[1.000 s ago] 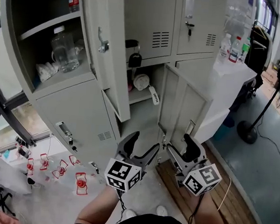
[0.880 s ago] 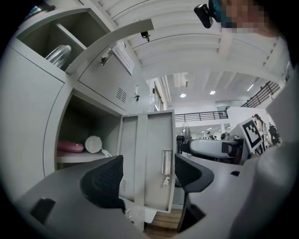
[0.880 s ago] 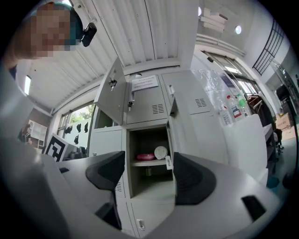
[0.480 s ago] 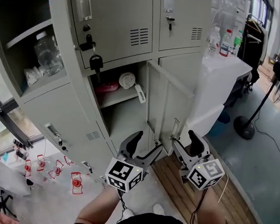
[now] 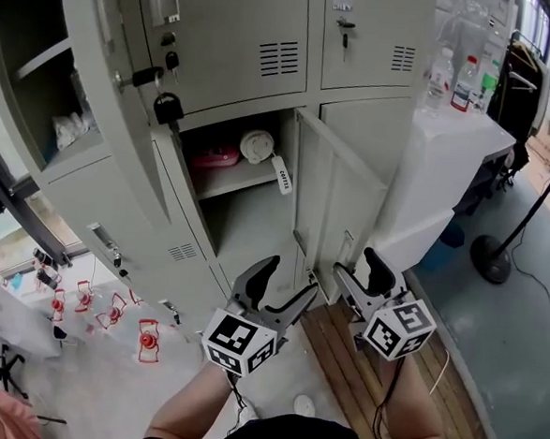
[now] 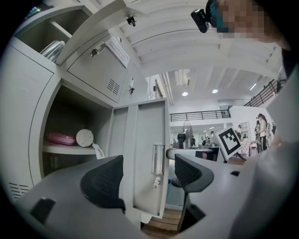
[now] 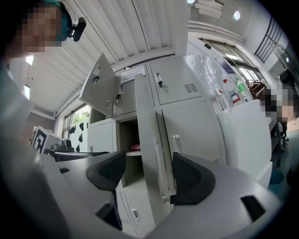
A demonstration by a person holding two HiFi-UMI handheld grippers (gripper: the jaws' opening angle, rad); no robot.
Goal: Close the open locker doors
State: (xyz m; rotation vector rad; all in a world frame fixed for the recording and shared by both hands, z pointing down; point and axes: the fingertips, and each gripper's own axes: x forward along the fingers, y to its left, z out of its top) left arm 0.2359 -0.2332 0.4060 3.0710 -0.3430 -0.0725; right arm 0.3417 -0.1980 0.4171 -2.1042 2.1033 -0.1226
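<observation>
At the foot of the grey locker bank (image 5: 269, 35), both tools hang low at about 6 o'clock in the head view. The left hand-held gripper (image 5: 285, 278) and the right hand-held gripper (image 5: 358, 271) each have their jaws wide apart with nothing between the pads. The gripper views agree: the left hand-held gripper (image 6: 147, 177) and the right hand-held gripper (image 7: 145, 175) are empty and touch no door. Two doors are still open. The lower door (image 5: 337, 209) stands swung out at roughly 12 o'clock from the grippers, near them but apart. Its compartment shows a pink dish (image 5: 214, 155) and a round white thing (image 5: 258, 145) on a shelf. The upper door (image 5: 116, 146) juts out at about 10 o'clock with keys (image 5: 167, 110) hanging by it, and its compartment (image 5: 39, 94) at 9 o'clock lies exposed. The two top doors (image 5: 373, 33) towards 1 o'clock and the bottom left door (image 5: 134, 213) sit flush. I judge the work unfinished: both open doors remain to be pushed shut, the lower one being the closer.
</observation>
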